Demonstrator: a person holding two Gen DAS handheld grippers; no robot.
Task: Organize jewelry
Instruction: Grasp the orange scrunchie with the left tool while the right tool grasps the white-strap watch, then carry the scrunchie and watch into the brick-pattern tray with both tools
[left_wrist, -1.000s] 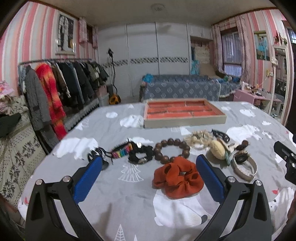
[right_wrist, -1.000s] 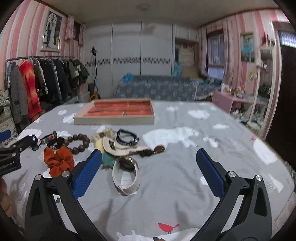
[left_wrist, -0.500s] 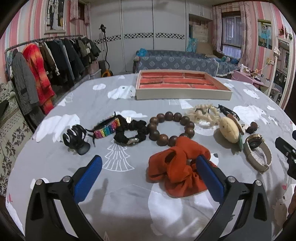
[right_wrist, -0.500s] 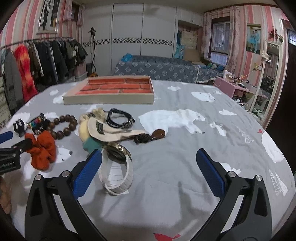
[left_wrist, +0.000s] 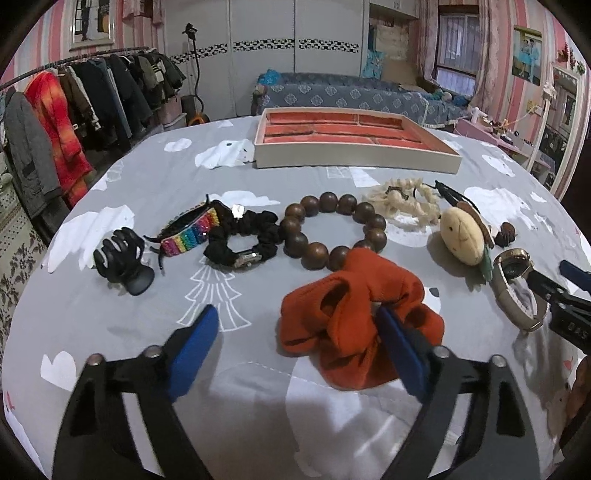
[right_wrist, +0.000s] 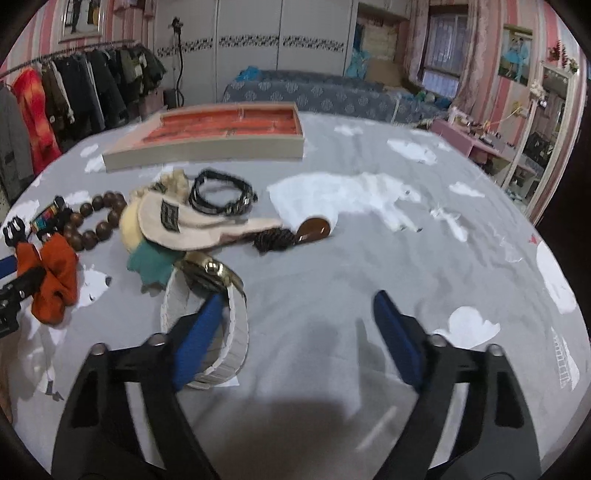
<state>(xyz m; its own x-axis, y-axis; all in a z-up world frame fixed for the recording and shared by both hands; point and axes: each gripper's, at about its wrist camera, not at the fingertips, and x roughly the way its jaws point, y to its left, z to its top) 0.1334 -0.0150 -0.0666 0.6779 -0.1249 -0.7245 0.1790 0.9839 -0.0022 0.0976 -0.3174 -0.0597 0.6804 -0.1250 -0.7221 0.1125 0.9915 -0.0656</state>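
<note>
An orange scrunchie (left_wrist: 343, 314) lies on the grey bedspread. My left gripper (left_wrist: 297, 350) is low over it with its jaws closing. The right pad (left_wrist: 400, 354) pokes into the scrunchie's folds, and the left pad (left_wrist: 192, 349) stands clear of it on bare cloth. A watch with a white strap (right_wrist: 236, 332) and a gold case lies on its side in the right wrist view. My right gripper (right_wrist: 299, 341) is closing around the strap's right side, with the left pad (right_wrist: 199, 341) inside the loop and the right pad far off. The orange-lined tray (left_wrist: 354, 160) sits beyond.
Between scrunchie and tray lie a wooden bead bracelet (left_wrist: 332, 229), a black scrunchie (left_wrist: 240, 240), a rainbow barrette (left_wrist: 188, 232), a black claw clip (left_wrist: 122, 262), a cream braided tie (left_wrist: 402, 201) and a plush charm (left_wrist: 461, 236). A black cord bracelet (right_wrist: 221, 192) and brown pendant (right_wrist: 314, 229) lie nearer the tray.
Both grippers have come down and forward toward the bedspread, the left onto the orange scrunchie and the right onto the watch. Both pairs of jaws have narrowed.
</note>
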